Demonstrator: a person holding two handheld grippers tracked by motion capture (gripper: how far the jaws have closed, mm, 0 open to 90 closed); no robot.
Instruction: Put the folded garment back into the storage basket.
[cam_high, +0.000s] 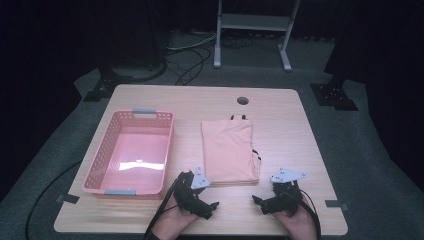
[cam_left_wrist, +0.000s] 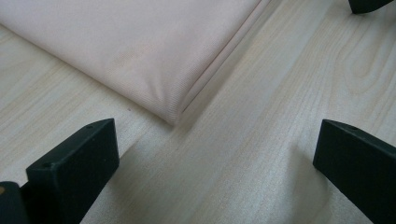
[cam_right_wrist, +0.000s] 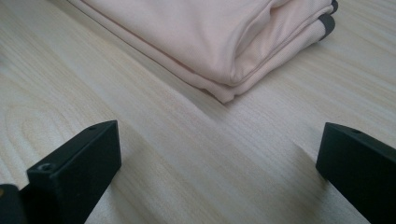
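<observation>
A folded peach cloth (cam_high: 229, 147) with dark trim lies flat in the middle of the wooden table (cam_high: 300, 130). My left gripper (cam_high: 204, 192) rests near the table's front edge, just off the cloth's near-left corner, jaws wide apart. In the left gripper view that cloth (cam_left_wrist: 130, 46) corner lies ahead of the open left gripper (cam_left_wrist: 215, 158), apart from both jaws. My right gripper (cam_high: 274, 194) sits by the near-right corner, also open. Ahead of the right gripper (cam_right_wrist: 217, 158) the cloth (cam_right_wrist: 210, 32) shows its stacked layers, and only bare wood lies between the jaws.
A pink plastic basket (cam_high: 102, 150) with nothing in it stands on the table's left half, beside the cloth. A round cable hole (cam_high: 242, 100) is near the far edge. A metal stand (cam_high: 252, 22) and cables sit on the floor behind the table.
</observation>
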